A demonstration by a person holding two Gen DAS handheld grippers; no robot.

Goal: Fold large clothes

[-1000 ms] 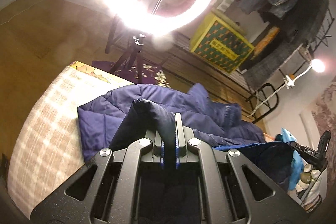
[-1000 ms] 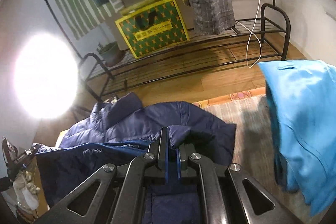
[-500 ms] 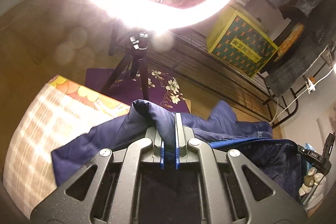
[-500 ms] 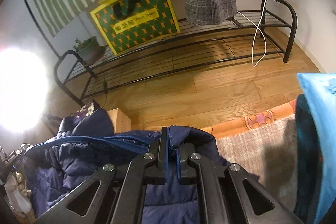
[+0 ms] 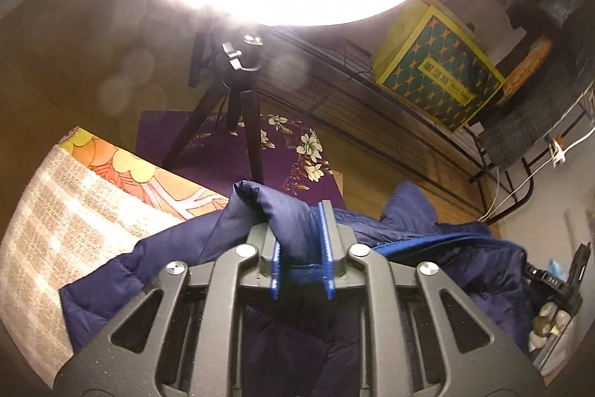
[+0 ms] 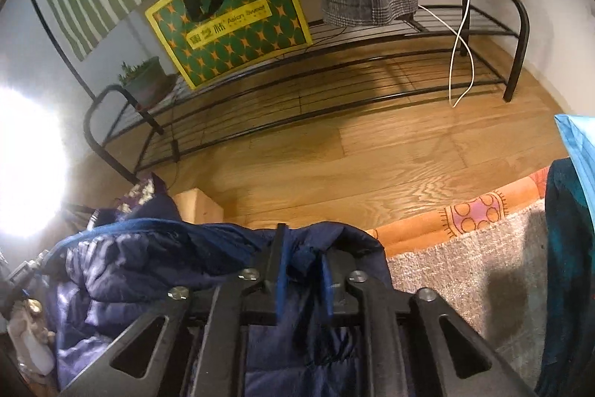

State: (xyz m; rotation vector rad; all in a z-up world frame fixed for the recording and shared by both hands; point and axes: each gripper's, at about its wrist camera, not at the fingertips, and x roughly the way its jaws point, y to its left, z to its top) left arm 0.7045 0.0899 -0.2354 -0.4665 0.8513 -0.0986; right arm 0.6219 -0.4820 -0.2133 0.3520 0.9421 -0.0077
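Observation:
A navy quilted puffer jacket (image 5: 427,248) lies over the far edge of the beige woven mat (image 5: 55,211). My left gripper (image 5: 301,226) has a fold of the jacket between its jaws, which stand slightly apart. In the right wrist view the same jacket (image 6: 141,270) bunches to the left, and my right gripper (image 6: 301,248) also has an edge of it between slightly parted jaws. The other gripper shows at the far right of the left wrist view (image 5: 557,281).
A bright ring light on a tripod (image 5: 238,92) stands just beyond the mat. A black wire rack (image 6: 334,62) carries a yellow-green box (image 6: 230,13). A blue garment (image 6: 572,211) lies at the right on the mat. Wooden floor (image 6: 372,155) lies beyond.
Both grippers moved forward toward the mat's far edge, carrying the jacket's edge over itself. Their jaws now stand wider apart around the fabric than before.

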